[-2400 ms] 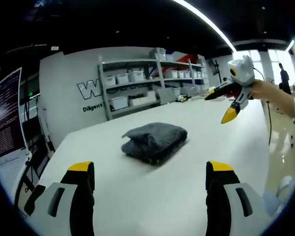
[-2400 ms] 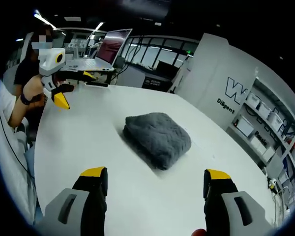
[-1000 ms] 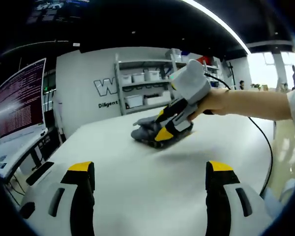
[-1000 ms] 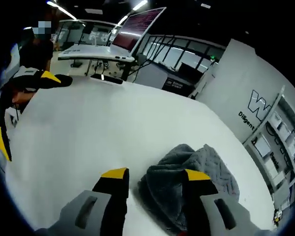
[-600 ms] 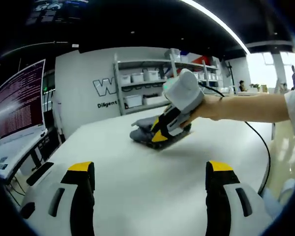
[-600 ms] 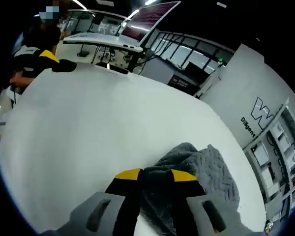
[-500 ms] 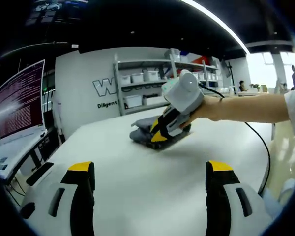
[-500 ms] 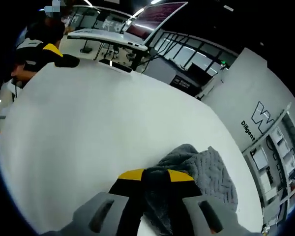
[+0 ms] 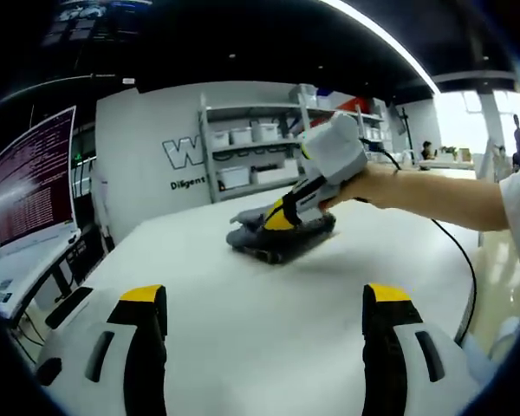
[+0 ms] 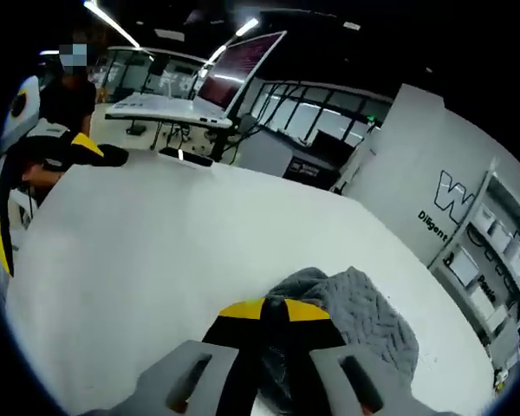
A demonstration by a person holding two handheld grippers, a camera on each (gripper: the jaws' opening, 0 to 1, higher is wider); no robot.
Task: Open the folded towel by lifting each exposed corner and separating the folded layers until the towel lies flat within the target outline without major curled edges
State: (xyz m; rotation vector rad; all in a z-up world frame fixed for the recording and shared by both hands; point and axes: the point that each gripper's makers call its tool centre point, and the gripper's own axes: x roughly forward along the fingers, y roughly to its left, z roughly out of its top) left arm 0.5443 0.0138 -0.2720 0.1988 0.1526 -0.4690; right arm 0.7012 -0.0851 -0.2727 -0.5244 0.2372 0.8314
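- The grey towel (image 9: 273,236) sits bunched and folded out on the white worktop (image 9: 243,321), its knitted ridges showing and one corner pulled up off the stack.
- The right claw (image 10: 275,309) has its yellow-tipped jaws pinched together on that raised corner of the towel.
- The left claw (image 9: 264,299) hangs over bare worktop well short of the towel, jaws spread wide, holding nothing.
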